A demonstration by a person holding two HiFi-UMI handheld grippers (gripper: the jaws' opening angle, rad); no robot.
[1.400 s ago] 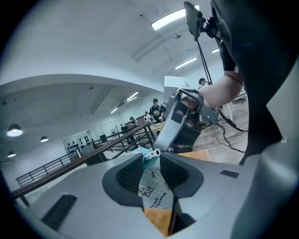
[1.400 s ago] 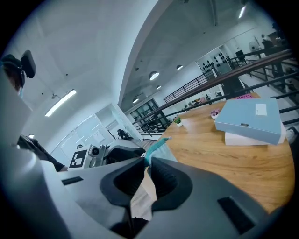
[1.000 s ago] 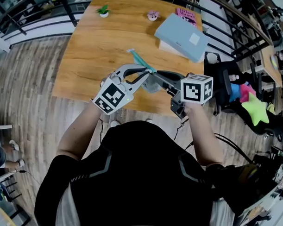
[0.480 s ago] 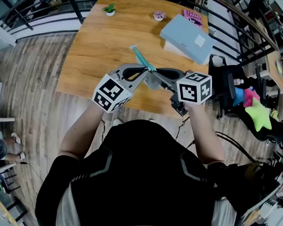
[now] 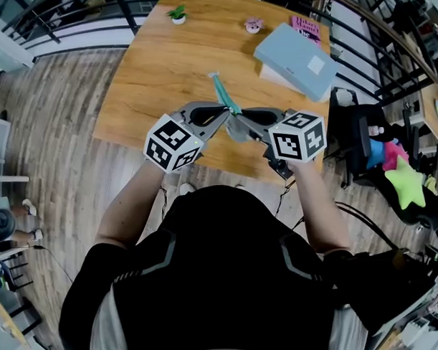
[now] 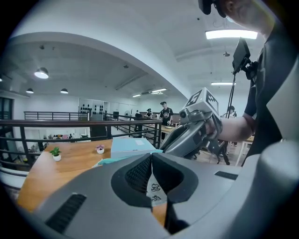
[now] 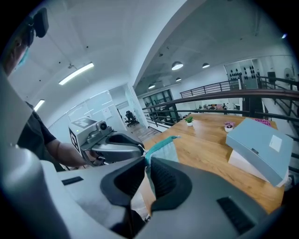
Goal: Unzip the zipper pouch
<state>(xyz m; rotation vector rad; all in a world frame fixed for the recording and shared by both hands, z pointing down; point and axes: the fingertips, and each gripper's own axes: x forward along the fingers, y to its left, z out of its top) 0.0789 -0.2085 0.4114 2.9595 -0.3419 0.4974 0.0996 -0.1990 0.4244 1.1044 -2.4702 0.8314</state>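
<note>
The gripper views show the left gripper (image 6: pixel 150 158) and right gripper (image 7: pixel 146 163) pinching the zipper pouch (image 7: pixel 162 150); overhead, only its teal edge (image 5: pixel 223 97) shows.

Pouch (image 5: pixel 224 97) mostly hidden behind left tool (image 5: pixel 224 120), right tool (image 5: pixel 240 125); zipper pull indiscernible. Pink book (image 5: pixel 308 25) print unreadable.

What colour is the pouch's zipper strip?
The zipper strip is teal; the right gripper view shows it best.

Right tool (image 7: pixel 145 163) pinching pouch (image 7: pixel 165 150), seemingly teal-edged
</note>
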